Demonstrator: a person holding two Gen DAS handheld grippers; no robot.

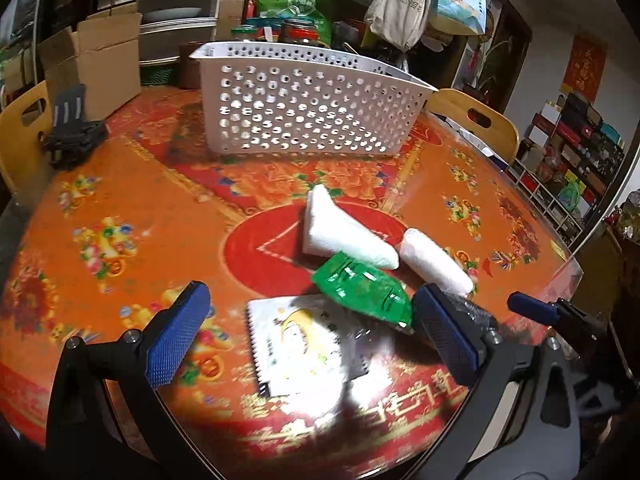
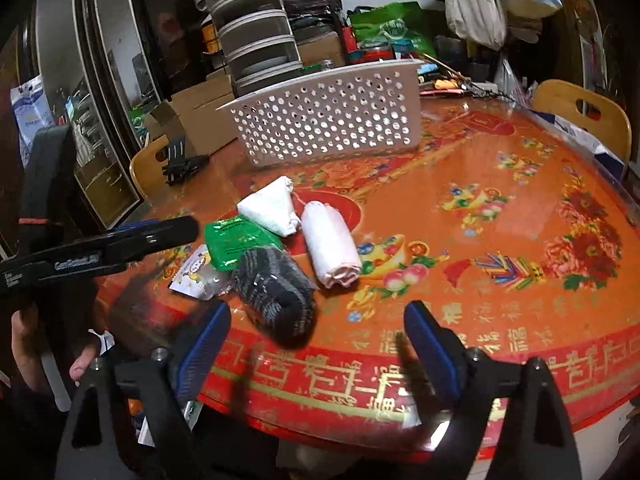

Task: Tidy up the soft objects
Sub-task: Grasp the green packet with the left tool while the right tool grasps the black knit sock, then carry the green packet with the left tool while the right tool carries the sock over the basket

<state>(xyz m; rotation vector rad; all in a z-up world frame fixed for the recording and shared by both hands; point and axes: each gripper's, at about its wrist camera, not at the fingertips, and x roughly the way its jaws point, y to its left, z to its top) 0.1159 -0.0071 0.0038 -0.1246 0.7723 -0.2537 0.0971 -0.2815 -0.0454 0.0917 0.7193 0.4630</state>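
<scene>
A white perforated basket (image 1: 304, 108) stands at the far side of the table; it also shows in the right wrist view (image 2: 332, 116). In front of it lie a folded white cloth (image 1: 340, 232) (image 2: 272, 206), a rolled white cloth (image 1: 436, 264) (image 2: 330, 244), a green packet (image 1: 364, 288) (image 2: 234, 242), a white printed packet (image 1: 304, 344) (image 2: 196, 274) and a rolled dark grey knit item (image 2: 276, 292). My left gripper (image 1: 312, 340) is open and empty above the white packet. My right gripper (image 2: 318, 350) is open and empty, just short of the dark roll.
The round table has a red and orange patterned cover (image 1: 120, 208). A black tool (image 1: 72, 128) lies at its far left edge. Wooden chairs (image 1: 476, 120) stand around it. Cardboard boxes (image 1: 96, 60), stacked trays and bags crowd the back.
</scene>
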